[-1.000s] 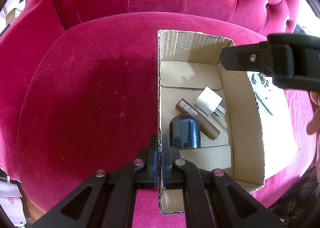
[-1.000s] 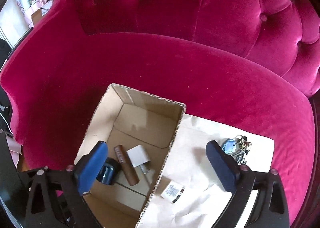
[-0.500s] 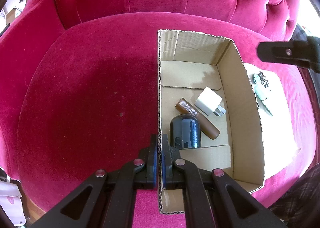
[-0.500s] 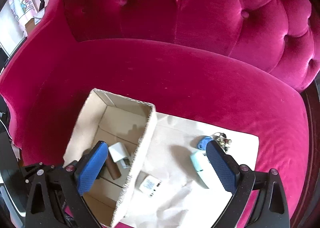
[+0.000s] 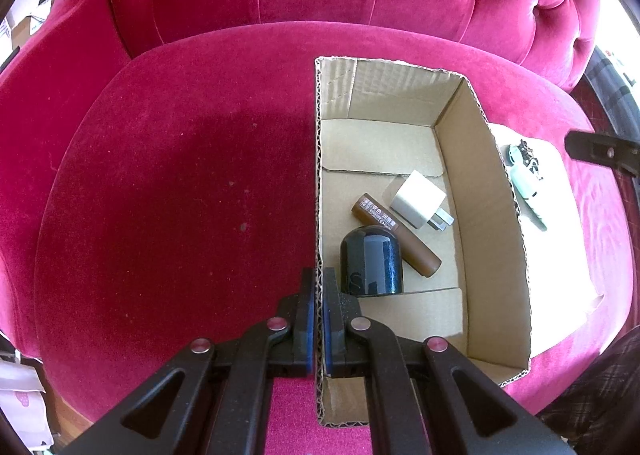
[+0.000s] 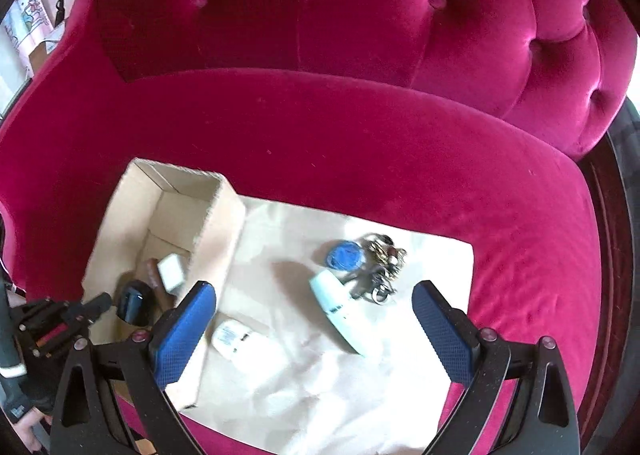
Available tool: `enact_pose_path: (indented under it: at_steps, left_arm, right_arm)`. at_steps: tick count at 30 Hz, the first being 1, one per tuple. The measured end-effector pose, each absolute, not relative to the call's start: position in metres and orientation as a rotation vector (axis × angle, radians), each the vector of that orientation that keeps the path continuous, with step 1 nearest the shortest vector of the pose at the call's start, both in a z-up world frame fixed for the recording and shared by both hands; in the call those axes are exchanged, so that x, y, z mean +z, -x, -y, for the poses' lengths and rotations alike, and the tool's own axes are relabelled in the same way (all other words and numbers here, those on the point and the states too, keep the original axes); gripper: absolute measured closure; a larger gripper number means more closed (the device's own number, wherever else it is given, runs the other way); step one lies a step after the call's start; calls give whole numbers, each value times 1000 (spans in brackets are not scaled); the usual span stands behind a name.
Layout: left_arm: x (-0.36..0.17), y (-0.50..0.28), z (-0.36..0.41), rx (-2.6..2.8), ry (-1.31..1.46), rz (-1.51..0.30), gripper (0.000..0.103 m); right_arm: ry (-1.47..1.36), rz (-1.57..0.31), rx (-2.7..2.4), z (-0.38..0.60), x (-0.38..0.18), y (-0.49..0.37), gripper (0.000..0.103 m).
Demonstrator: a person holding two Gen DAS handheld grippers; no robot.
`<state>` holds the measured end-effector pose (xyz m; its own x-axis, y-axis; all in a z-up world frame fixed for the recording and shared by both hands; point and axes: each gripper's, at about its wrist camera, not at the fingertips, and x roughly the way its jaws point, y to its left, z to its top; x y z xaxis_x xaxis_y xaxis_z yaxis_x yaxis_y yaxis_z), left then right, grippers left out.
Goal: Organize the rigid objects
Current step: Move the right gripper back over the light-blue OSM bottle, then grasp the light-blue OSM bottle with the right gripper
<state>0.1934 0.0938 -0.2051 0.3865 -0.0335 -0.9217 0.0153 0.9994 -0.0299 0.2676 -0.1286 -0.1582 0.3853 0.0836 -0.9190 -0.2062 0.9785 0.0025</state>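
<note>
cardboard box (image 5: 484, 191) wall pinched in left claw (image 5: 319, 287); right claw (image 6: 314, 315) agape over paper sheet (image 6: 320, 395)

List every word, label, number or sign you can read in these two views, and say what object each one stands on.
Brown cylindrical tube in the cardboard box: white print runs along it, too small and distorted to read with certainty.
Dark glossy rounded jar: a pale mark like "S", not certain.
Small white charger on the beige paper sheet: a blue printed label, blurred.
Pale mint oblong case: a short dark line of print, blurred.
Nothing reads with certainty.
</note>
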Motion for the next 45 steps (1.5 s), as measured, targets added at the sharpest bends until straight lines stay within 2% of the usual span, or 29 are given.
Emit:
enact_pose_path:
  at_steps: [34,39,42,44,45]
  left_arm:
    - [-214,-195,-90,-25,4,-1186,101]
    - [-213,-197,-91,-26,1,-1189,100]
    - [-213,-197,-91,-27,1,-1189,100]
    - [-214,-197,-91,-27,3,-1190,100]
    - [-214,-198,-91,-27,4,-1190,100]
  right_arm:
    - [82,-1290,138,164,-235,-276,3]
    - [72,-1283,140,165,-240,-280,6]
    - [79,-1290,147,161,-242,-284,31]
    - [99,-1293,161,157,-243,-284,65]
    - [110,-1292,167,154,-242,-283,70]
